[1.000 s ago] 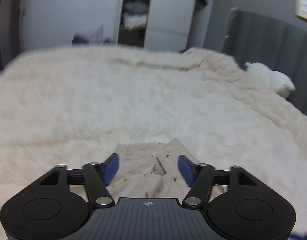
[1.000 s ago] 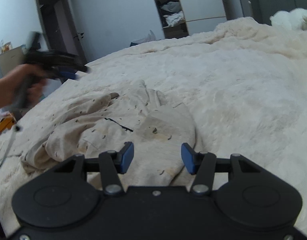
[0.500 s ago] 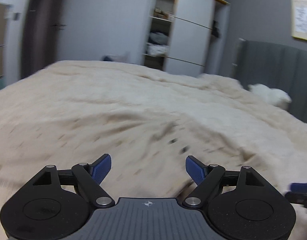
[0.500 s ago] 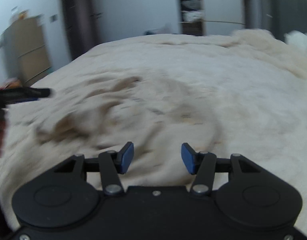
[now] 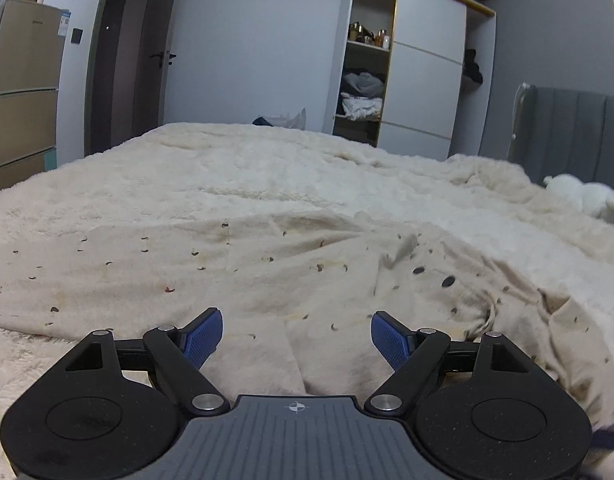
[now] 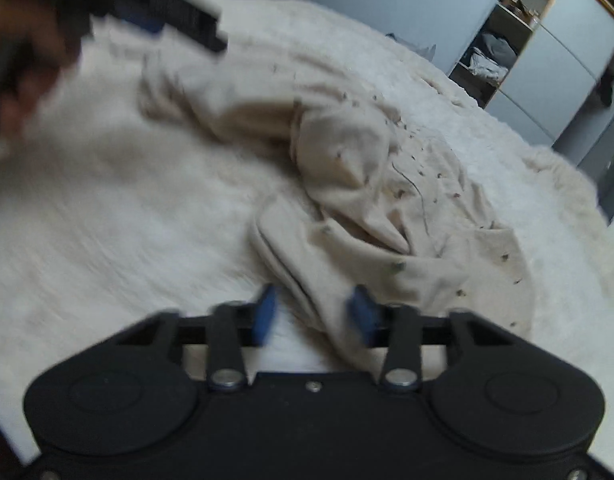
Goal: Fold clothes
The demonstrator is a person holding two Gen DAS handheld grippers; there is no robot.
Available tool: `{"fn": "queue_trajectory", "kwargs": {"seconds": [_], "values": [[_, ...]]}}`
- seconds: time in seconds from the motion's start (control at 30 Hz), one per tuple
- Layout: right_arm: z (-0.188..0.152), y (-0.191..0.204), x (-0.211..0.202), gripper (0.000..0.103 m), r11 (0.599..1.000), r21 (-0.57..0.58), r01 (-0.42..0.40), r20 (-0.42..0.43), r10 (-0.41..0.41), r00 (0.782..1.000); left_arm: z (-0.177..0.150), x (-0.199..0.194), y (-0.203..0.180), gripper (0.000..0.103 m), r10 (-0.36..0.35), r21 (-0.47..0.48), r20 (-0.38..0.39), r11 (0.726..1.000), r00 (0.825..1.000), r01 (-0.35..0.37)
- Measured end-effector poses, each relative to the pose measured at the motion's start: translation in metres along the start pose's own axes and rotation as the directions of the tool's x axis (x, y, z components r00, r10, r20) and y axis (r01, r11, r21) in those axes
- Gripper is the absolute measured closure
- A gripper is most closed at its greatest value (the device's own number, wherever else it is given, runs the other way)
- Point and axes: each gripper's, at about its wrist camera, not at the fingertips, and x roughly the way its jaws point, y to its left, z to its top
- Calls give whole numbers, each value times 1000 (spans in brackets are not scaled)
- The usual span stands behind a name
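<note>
Since a second ago we are seeing the garment point(image 5: 307, 276) go from a crumpled heap to partly spread over the bed point(image 5: 267, 168), and the right tool point(image 6: 312, 314) swing round to its near fold; the left tool point(image 5: 293, 338) is hovering spread over the flatter cloth, pinching nothing; the right tool is spread too, a thick fold lying between its fingers; we are judging this the flattening step; next, closing on that fold and pulling it outward.
</note>
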Motion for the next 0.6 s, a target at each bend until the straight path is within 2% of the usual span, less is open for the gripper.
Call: {"fn": "queue_trajectory", "kwargs": {"seconds": [0.07, 0.17, 0.23, 0.3, 0.37, 0.47, 0.53, 0.57, 0.6], "values": [[3, -24, -8, 99, 999, 44, 3, 20, -3, 1000, 1, 2, 1, 26, 1, -18, -2, 1000, 1000, -1], [6, -84, -32, 99, 986, 145, 81, 73, -92, 993, 3, 3, 2, 26, -2, -28, -5, 1000, 1000, 1], [3, -146, -48, 99, 953, 262, 155, 89, -184, 979, 1, 4, 0, 26, -3, -21, -8, 1000, 1000, 3], [-6, -186, -52, 100, 921, 325, 213, 77, -250, 965, 0, 6, -2, 26, -4, -13, -12, 1000, 1000, 4], [-19, -239, -55, 99, 868, 405, 287, 43, -332, 942, -1, 7, -4, 26, -5, -4, -16, 1000, 1000, 5], [-60, -318, -51, 99, 745, 524, 413, -64, -449, 891, -4, 9, -7, 26, -6, 8, -22, 1000, 1000, 7], [-90, -349, -45, 99, 652, 588, 478, -155, -490, 858, -5, 10, -10, 26, -7, 16, -26, 1000, 1000, 8], [-96, -353, -45, 99, 636, 597, 488, -170, -494, 853, -6, 11, -10, 26, -6, 16, -29, 1000, 1000, 7], [-112, -365, -41, 95, 590, 622, 515, -219, -500, 838, -6, 12, -10, 26, -6, 19, -31, 1000, 999, 6]]}}
